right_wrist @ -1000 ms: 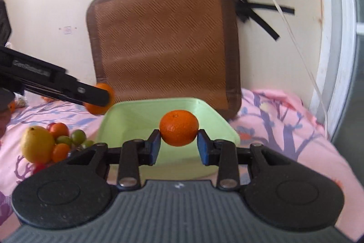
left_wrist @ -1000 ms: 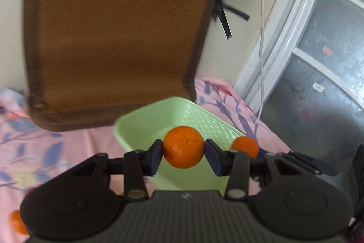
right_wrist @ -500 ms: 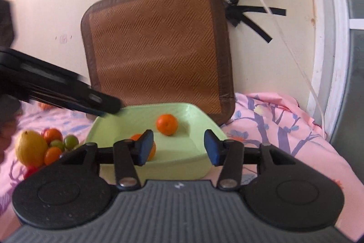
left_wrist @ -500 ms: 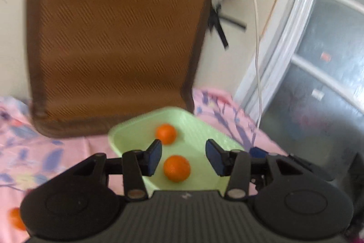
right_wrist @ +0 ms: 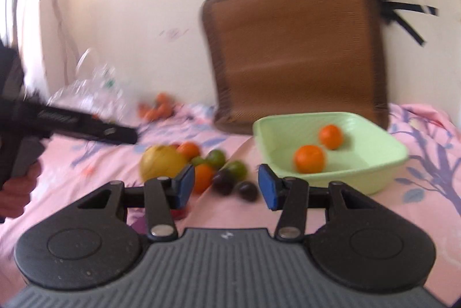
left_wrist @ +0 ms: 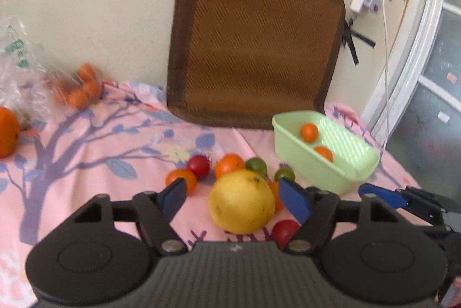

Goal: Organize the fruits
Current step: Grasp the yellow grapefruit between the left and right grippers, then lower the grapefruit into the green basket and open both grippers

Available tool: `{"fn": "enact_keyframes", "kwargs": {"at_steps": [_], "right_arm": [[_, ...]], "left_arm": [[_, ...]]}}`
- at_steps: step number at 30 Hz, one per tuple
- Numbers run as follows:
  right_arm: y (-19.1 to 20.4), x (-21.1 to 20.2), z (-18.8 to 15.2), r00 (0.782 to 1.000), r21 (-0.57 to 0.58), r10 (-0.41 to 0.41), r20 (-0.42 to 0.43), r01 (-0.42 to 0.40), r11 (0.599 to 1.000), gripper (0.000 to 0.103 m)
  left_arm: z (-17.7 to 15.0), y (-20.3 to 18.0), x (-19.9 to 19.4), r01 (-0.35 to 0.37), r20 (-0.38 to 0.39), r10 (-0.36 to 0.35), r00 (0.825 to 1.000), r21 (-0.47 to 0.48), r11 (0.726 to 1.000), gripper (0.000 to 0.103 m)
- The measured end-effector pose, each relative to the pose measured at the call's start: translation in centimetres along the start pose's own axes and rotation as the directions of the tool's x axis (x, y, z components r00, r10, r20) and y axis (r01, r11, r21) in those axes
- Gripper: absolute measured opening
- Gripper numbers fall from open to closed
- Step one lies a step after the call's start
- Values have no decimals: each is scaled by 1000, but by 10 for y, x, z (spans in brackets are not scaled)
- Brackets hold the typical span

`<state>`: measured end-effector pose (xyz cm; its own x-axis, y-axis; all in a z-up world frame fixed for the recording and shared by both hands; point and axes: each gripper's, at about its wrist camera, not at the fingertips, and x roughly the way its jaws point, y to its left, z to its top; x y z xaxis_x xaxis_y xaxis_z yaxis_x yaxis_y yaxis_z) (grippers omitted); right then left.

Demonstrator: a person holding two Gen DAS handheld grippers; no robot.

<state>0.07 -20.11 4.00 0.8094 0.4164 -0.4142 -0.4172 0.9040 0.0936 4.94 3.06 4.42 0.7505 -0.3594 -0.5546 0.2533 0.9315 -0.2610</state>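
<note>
Basket: green basket (right_wrist: pixel 374 175) sits on the pink sheet (left_wrist: pixel 86 163), right of the fruit pile, in front of the brown mat (left_wrist: pixel 256 48).
In basket: two oranges, one near (right_wrist: pixel 309 159), one further back (right_wrist: pixel 330 136), apart from each other.
Pile: big yellow fruit (left_wrist: pixel 241 201) in the middle of the loose heap; an orange (left_wrist: pixel 229 163), red fruit (left_wrist: pixel 198 166), green fruit (left_wrist: pixel 256 166) just behind it; another red one (left_wrist: pixel 283 230) at its near side.
My left tongs (left_wrist: pixel 233 197): spread wide, nothing held, yellow fruit showing between the pads.
My right tongs (right_wrist: pixel 226 187): spread, nothing held, dark fruits (right_wrist: pixel 234 187) beyond the gap; view blurred.
Far left: plastic bag (left_wrist: pixel 17 71) and more oranges (left_wrist: pixel 82 90) by the wall.
</note>
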Motion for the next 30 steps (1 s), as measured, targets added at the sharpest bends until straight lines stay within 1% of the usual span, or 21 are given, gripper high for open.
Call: {"fn": "enact_keyframes", "kwargs": {"at_steps": [2, 4, 6, 7, 8, 10, 11, 12, 13, 14, 15, 17, 19, 22, 24, 25, 27, 30], "right_arm": [[18, 10, 1, 999, -53, 20, -25, -21, 998, 51], [28, 21, 9, 998, -87, 55, -38, -58, 994, 52], [38, 37, 17, 994, -138, 81, -70, -90, 986, 53], [42, 45, 20, 993, -167, 85, -78, -97, 981, 54], [47, 54, 20, 992, -195, 91, -86, -106, 975, 57], [54, 69, 20, 990, -234, 96, -102, -117, 965, 59], [57, 76, 19, 989, -251, 93, -116, -120, 961, 60], [59, 84, 17, 988, -265, 83, -132, -116, 957, 59], [59, 87, 14, 986, -267, 83, -147, -120, 956, 62], [60, 90, 11, 986, -266, 78, -150, -116, 957, 62], [62, 90, 10, 989, -276, 72, -133, -106, 955, 61], [66, 88, 9, 991, -294, 58, -123, -92, 951, 59], [65, 78, 11, 993, -277, 64, -98, -89, 957, 59], [60, 54, 19, 999, -289, 35, -1, -34, 957, 59], [45, 40, 27, 999, -271, -2, 51, 15, 962, 59], [36, 34, 30, 997, -267, -29, 71, 47, 963, 59], [12, 24, 35, 991, -262, -94, 90, 115, 958, 59], [-32, 17, 39, 979, -226, -189, 77, 201, 953, 59]], "left_arm": [[-8, -2, 6, 12, -22, -12, 1000, -8, 1000, 75], [-12, 6, 5, 55, -13, -56, 998, -61, 997, 75], [-13, 18, 3, 85, 5, -85, 996, -113, 990, 75], [-12, 23, 3, 101, 9, -101, 995, -134, 986, 75], [-11, 25, 4, 113, 5, -113, 994, -151, 982, 74], [-11, 28, 9, 123, -11, -127, 992, -160, 979, 72], [-10, 27, 12, 131, -21, -136, 990, -161, 978, 69], [-11, 27, 15, 144, -31, -151, 988, -161, 976, 59], [-12, 26, 19, 156, -46, -165, 985, -161, 974, 56], [-14, 24, 19, 133, -42, -140, 989, -147, 980, 54], [-15, 23, 19, 127, -36, -133, 990, -133, 983, 53], [-14, 22, 14, 127, -43, -136, 990, -161, 979, 52], [-9, 14, 5, 138, -23, -143, 989, -157, 978, 52], [6, -12, -2, 173, 28, -171, 985, -106, 979, 52], [20, -34, 6, 204, 38, -202, 979, -63, 977, 52], [28, -48, 14, 224, 34, -223, 974, -39, 974, 52], [40, -73, 39, 271, 17, -271, 963, -20, 962, 52], [52, -104, 83, 344, -23, -345, 938, -27, 939, 52]]}}
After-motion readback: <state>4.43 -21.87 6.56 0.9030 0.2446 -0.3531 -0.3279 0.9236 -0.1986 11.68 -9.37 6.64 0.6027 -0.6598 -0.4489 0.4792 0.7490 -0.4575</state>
